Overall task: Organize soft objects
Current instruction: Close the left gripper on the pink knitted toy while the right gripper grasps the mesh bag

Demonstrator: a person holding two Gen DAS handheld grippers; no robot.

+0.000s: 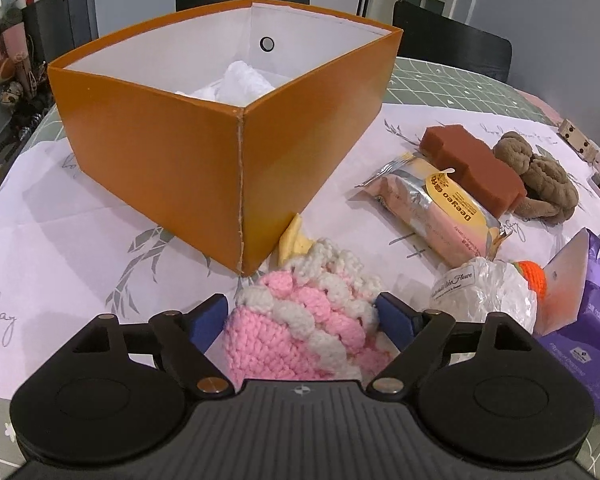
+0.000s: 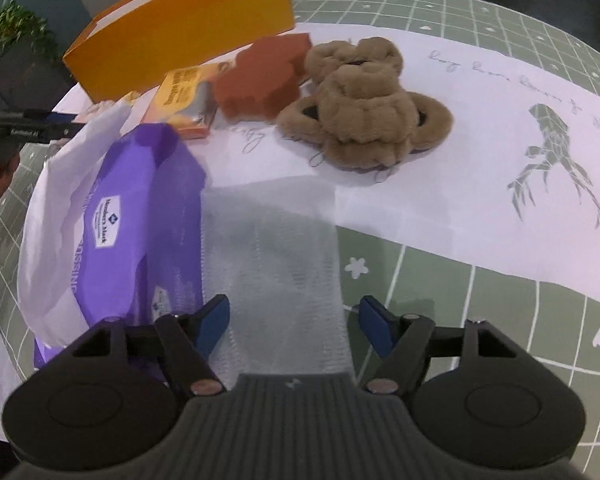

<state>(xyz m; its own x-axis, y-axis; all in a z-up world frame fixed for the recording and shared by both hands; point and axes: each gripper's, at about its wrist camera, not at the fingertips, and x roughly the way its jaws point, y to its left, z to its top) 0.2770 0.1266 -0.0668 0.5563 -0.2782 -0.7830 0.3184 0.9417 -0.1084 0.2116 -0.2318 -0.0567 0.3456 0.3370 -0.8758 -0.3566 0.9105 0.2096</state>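
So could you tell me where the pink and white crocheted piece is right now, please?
In the left wrist view the pink and white crocheted piece lies low and central, between the left gripper's open jaws, just in front of the orange box's near corner.

Clutter right, open cloth left.
Left wrist view: orange box (image 1: 188,148) blocks centre; packets crowd right; lower-left tablecloth (image 1: 60,240) lies bare.

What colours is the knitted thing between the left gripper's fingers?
Pink with fluffy white trim, best seen from the left wrist.

An orange box (image 1: 172,152), a pink-and-white crocheted piece (image 1: 300,320), a brown plush (image 2: 364,120), a purple pack (image 2: 140,208).
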